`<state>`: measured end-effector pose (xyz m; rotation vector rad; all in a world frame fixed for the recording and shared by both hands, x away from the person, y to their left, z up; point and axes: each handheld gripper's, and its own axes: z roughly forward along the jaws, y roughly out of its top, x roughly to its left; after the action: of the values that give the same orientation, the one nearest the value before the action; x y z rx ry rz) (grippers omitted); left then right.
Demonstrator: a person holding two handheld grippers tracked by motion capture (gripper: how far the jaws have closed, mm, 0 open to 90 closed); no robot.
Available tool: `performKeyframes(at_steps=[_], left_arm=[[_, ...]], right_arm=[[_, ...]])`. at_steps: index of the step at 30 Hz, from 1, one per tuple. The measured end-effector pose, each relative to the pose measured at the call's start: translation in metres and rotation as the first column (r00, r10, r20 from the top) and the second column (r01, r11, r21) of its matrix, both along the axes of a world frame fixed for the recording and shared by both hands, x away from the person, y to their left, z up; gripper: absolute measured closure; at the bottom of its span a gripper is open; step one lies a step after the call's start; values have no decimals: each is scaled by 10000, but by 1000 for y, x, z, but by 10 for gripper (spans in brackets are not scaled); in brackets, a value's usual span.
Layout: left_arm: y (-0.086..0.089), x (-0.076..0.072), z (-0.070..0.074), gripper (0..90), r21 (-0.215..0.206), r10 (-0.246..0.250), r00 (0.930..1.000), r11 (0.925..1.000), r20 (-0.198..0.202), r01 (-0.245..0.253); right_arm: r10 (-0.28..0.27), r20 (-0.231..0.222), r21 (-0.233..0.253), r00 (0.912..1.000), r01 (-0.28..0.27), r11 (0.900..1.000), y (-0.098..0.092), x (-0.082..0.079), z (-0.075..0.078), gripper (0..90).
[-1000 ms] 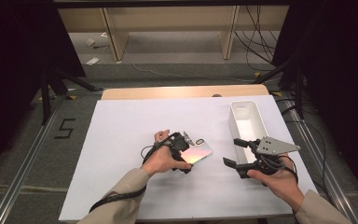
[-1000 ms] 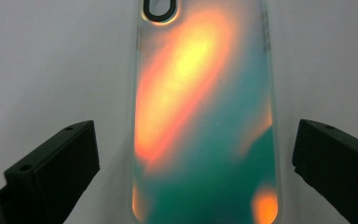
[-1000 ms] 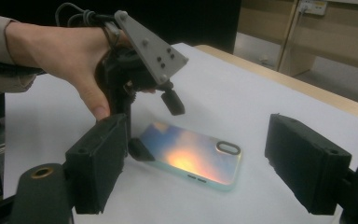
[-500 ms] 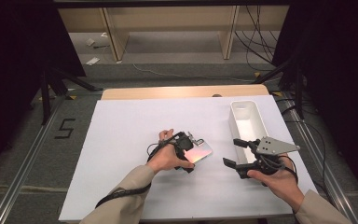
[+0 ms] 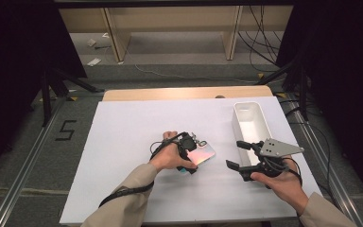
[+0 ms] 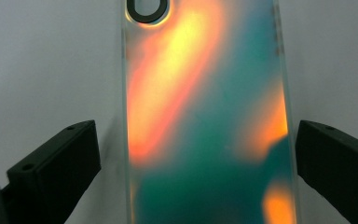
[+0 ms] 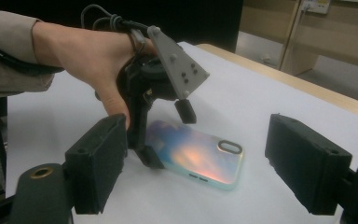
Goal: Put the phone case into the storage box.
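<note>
I'm holding the left gripper (image 5: 192, 155) low over the iridescent phone case (image 5: 203, 154), jaws spread wide w/ the case lying flat between them on the white table (image 5: 123, 137), not gripped. I'm keeping the right gripper (image 5: 240, 155) released too, near the white bin (image 5: 249, 124), jaws apart, nothing in them.

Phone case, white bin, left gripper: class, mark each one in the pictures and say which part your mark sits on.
phone case (image 7: 193, 154), right gripper view, middle of its iridescent back.
white bin (image 5: 263, 118), high view, its right wall.
left gripper (image 6: 196, 154), left gripper view, midway between its two open black jaws, over the case.
</note>
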<state>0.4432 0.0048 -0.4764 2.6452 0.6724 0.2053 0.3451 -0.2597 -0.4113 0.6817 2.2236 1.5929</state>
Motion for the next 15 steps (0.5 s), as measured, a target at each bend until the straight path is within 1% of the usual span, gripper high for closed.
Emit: performKeyframes(at_steps=[4, 6, 15], left_arm=[[0, 1, 1, 28, -48, -65, 9998, 10000, -213, 64], [0, 1, 1, 45, -42, -122, 9996, 9999, -237, 122], [1, 3, 1, 62, -100, -166, 9989, 9998, -429, 162]], right_arm=[[-1, 24, -8, 10000, 1, 10000, 0, 0, 0, 217], [-2, 21, -12, 10000, 2, 10000, 0, 0, 0, 217], [20, -2, -46, 10000, -20, 10000, 0, 0, 0, 216]])
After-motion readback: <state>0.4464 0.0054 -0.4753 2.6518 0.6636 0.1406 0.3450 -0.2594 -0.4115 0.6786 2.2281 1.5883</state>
